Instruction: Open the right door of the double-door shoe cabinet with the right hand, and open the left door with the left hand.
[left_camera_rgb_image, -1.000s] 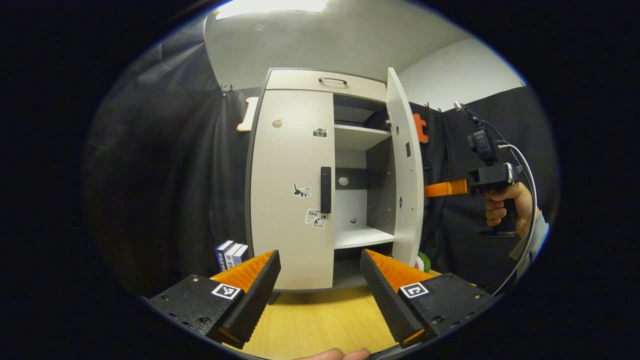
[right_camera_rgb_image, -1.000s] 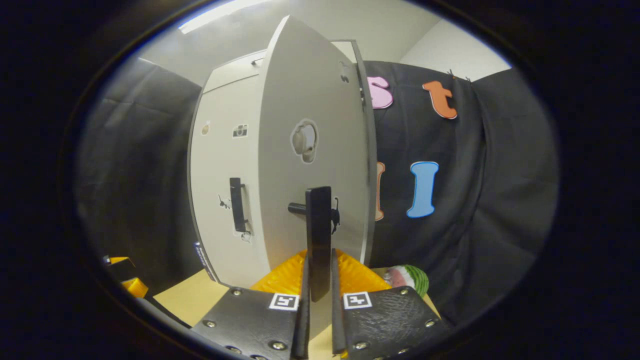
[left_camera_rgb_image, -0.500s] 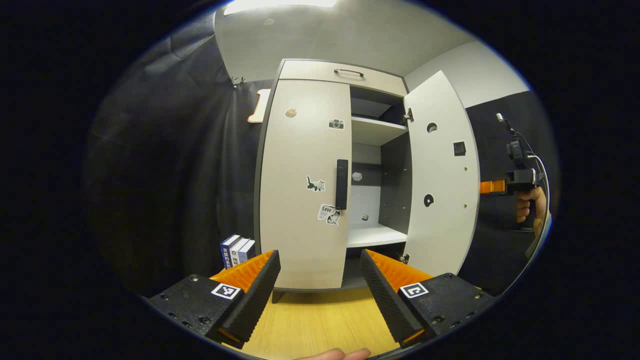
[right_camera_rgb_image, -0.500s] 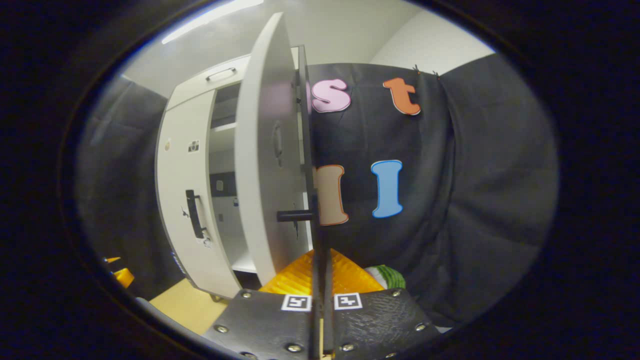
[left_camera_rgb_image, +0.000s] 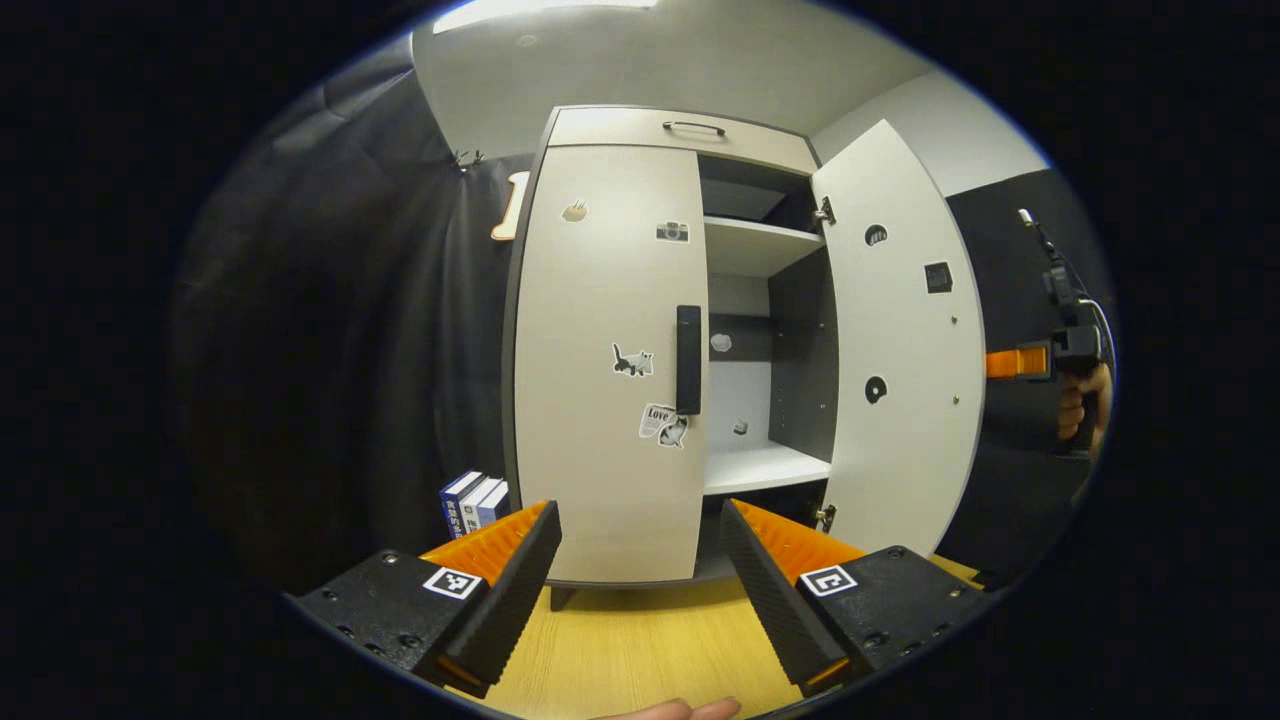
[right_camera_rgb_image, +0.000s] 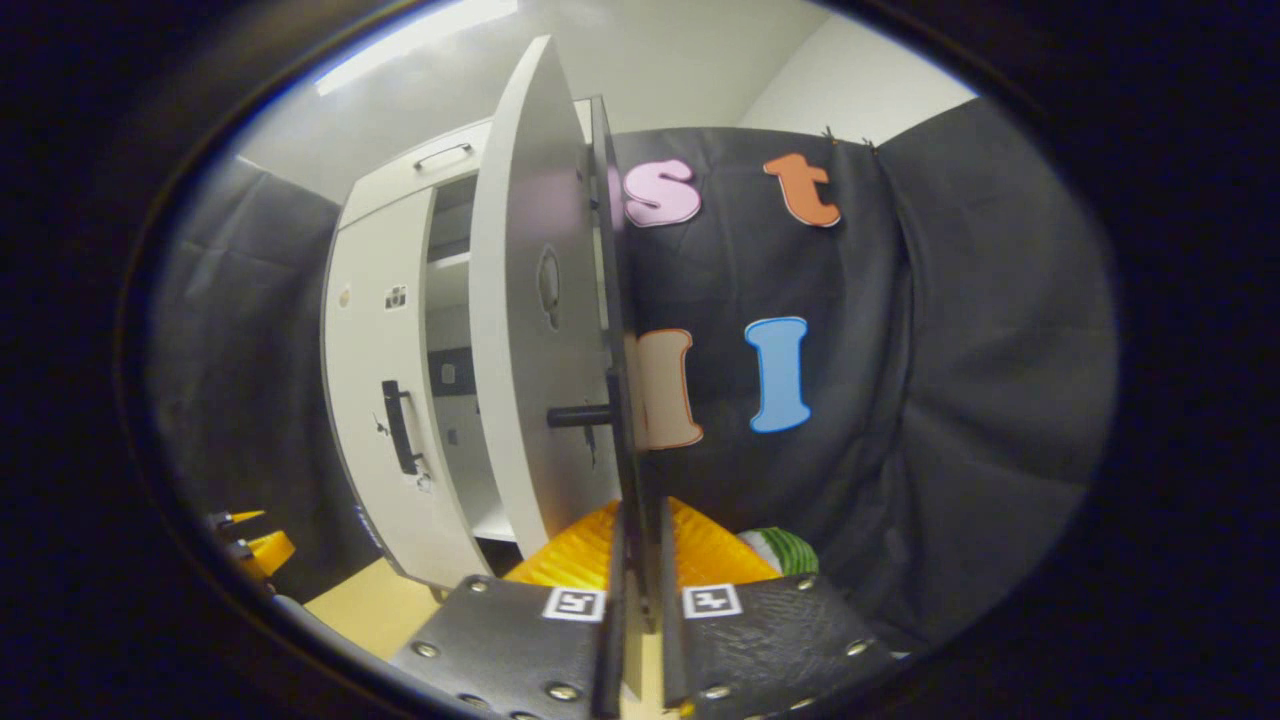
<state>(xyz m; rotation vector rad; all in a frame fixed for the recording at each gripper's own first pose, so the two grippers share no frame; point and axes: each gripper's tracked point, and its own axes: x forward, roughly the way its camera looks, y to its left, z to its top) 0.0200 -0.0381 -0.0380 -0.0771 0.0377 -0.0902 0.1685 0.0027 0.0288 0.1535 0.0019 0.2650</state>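
Observation:
The pale grey shoe cabinet (left_camera_rgb_image: 680, 130) stands ahead on the wooden table. Its left door (left_camera_rgb_image: 600, 400) is closed, with a black bar handle (left_camera_rgb_image: 688, 360) at its inner edge. My left gripper (left_camera_rgb_image: 640, 560) is open, low in front of that door and apart from it. The right door (left_camera_rgb_image: 900, 340) is swung wide open, baring the shelves (left_camera_rgb_image: 762, 465). In the right gripper view this door (right_camera_rgb_image: 530, 330) is almost edge-on. Its handle (right_camera_rgb_image: 632, 450) runs down between the fingers of my right gripper (right_camera_rgb_image: 640, 620), which stand slightly parted around it. A hand holds that right gripper (left_camera_rgb_image: 1012, 362).
Blue and white books (left_camera_rgb_image: 470, 500) stand by the cabinet's left foot. A green striped ball (right_camera_rgb_image: 785, 550) lies on the table (left_camera_rgb_image: 620, 650) behind the open door. Black cloth walls close in on both sides. My left gripper (right_camera_rgb_image: 245, 548) peeks in low left.
The right door has swung from about half open to wide open, carried rightward by the right gripper. That gripper's fingers, tight on the handle half a second ago, now show a small gap.

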